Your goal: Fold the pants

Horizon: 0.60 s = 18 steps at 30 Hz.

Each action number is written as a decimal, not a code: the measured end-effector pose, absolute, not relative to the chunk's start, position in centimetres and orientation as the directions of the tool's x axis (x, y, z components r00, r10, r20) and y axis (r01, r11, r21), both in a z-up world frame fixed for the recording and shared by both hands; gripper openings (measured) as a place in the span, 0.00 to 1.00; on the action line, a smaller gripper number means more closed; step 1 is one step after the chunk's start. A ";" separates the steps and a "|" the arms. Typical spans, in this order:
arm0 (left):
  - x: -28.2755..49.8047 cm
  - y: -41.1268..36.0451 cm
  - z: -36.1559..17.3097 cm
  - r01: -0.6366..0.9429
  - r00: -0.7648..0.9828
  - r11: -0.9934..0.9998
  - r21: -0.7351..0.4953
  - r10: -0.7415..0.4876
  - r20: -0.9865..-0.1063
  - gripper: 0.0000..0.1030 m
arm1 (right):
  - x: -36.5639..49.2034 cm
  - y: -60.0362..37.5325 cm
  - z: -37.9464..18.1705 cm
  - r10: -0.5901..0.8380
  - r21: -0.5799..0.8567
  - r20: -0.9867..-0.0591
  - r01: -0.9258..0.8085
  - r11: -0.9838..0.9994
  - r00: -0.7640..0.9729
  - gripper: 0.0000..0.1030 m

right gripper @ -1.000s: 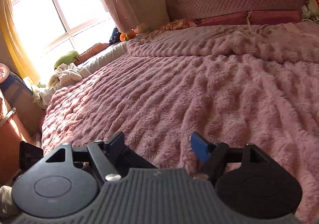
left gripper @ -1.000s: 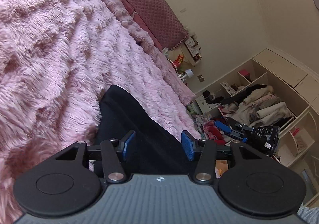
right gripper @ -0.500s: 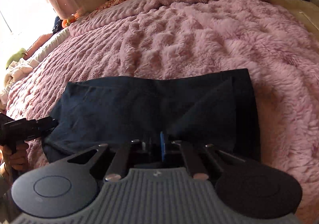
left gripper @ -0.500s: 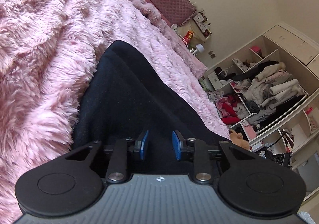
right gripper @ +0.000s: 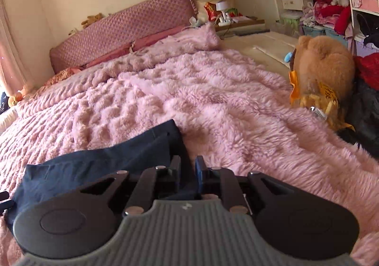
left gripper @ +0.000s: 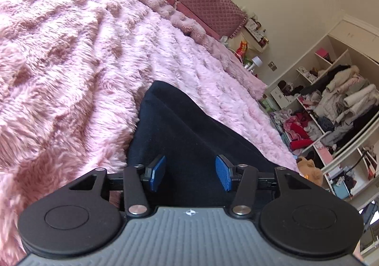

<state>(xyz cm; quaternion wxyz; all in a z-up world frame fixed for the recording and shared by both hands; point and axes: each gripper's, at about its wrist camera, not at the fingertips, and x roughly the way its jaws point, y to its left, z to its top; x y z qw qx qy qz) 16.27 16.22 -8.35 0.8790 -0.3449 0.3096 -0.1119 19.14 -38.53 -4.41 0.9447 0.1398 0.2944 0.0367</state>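
Note:
Dark navy pants [left gripper: 187,138] lie folded flat on the fluffy pink bedspread [left gripper: 71,57]. My left gripper [left gripper: 190,172] is open just above the near part of the pants, blue pads wide apart, holding nothing. In the right wrist view the pants [right gripper: 99,164] lie in front of and to the left of my right gripper [right gripper: 188,177]. Its jaws stand only a narrow gap apart over the right end of the pants, with dark cloth between them. I cannot tell whether they pinch it.
A quilted pink headboard [right gripper: 118,31] stands at the far end of the bed. A tan plush toy [right gripper: 322,76] sits at the bed's right edge. Open shelves full of clothes [left gripper: 336,109] stand beyond the bed. A bedside table [right gripper: 227,17] holds small items.
My left gripper opened wide after being nearly shut half a second ago and tilted back. My right gripper swung right towards the pants' end; its jaws parted slightly.

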 end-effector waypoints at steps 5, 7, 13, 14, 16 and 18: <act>17.8 19.7 -9.2 -0.097 0.748 0.670 -0.736 -0.438 -0.498 0.68 | 17.3 -32.8 -2.2 0.242 0.323 -0.470 -0.090 0.942 0.849 0.10; 18.3 20.4 -9.2 -0.171 0.734 0.710 -0.683 -0.371 -0.569 0.65 | 17.7 -29.4 -2.2 0.279 0.344 -0.492 -0.110 0.933 0.825 0.10; 19.8 21.1 -11.0 -0.125 0.685 0.624 -0.772 -0.508 -0.522 0.66 | 22.2 -18.3 -4.2 0.293 0.308 -0.607 -0.121 0.944 0.739 0.00; 20.0 21.2 -11.3 -0.110 0.677 0.610 -0.785 -0.532 -0.508 0.66 | 23.1 -17.0 -4.5 0.293 0.306 -0.622 -0.119 0.945 0.727 0.00; 20.4 21.4 -12.1 -0.095 0.663 0.555 -0.826 -0.584 -0.468 0.66 | 25.2 -14.5 -5.6 0.265 0.289 -0.657 -0.089 0.953 0.705 0.00; 20.9 21.8 -13.0 -0.086 0.646 0.490 -0.868 -0.636 -0.423 0.66 | 27.2 -12.8 -6.6 0.221 0.254 -0.695 -0.053 0.966 0.684 0.00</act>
